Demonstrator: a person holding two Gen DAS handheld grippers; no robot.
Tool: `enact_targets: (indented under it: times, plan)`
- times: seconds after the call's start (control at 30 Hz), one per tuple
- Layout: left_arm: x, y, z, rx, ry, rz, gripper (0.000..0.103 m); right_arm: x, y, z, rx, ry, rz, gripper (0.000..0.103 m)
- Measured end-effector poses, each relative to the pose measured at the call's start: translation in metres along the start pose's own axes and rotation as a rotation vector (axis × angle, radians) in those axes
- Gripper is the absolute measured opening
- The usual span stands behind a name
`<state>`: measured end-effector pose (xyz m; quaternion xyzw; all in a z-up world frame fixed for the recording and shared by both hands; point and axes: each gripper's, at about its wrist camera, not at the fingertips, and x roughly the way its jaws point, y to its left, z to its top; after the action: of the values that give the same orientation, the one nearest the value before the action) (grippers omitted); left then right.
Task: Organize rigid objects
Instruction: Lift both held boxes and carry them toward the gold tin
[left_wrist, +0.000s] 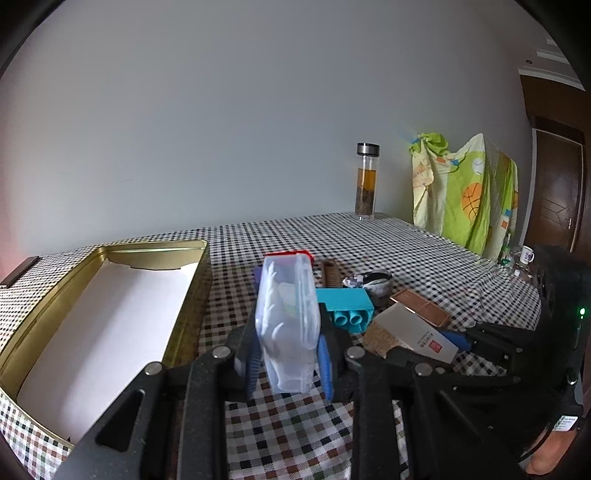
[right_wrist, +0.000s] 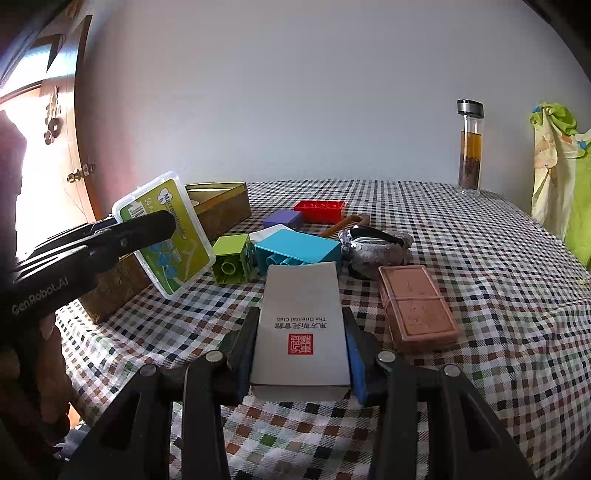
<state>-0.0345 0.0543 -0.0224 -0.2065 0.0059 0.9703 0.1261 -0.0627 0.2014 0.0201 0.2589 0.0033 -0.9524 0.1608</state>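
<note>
Left wrist: my left gripper (left_wrist: 288, 360) clamps clear plastic case (left_wrist: 287, 325), long axis toward 12; gold tin (left_wrist: 155, 248) at 10. Right gripper (right_wrist: 301, 363) clamps white box (right_wrist: 301, 325), blue block (right_wrist: 299, 251) ahead.

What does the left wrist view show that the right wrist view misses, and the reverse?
Left wrist only: the gold tin's white interior, and the mug at far right.
Right wrist only: the green block, the purple block, and the clear case's green label.
Both: the left gripper shut on that case, the right gripper shut on the white box, the teal block, the tea bottle.
</note>
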Motion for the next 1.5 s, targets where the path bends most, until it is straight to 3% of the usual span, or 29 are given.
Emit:
enact_targets:
  times: [0.73, 1.5]
  plan:
    - [-0.023, 0.006, 0.007, 0.019, -0.081, 0.048, 0.024, -0.007, 0.007, 0.009, -0.024, -0.043, 0.005, 0.044]
    - [-0.053, 0.034, 0.007, -0.033, -0.126, 0.085, 0.024, -0.009, 0.043, 0.022, -0.075, -0.068, 0.056, 0.044]
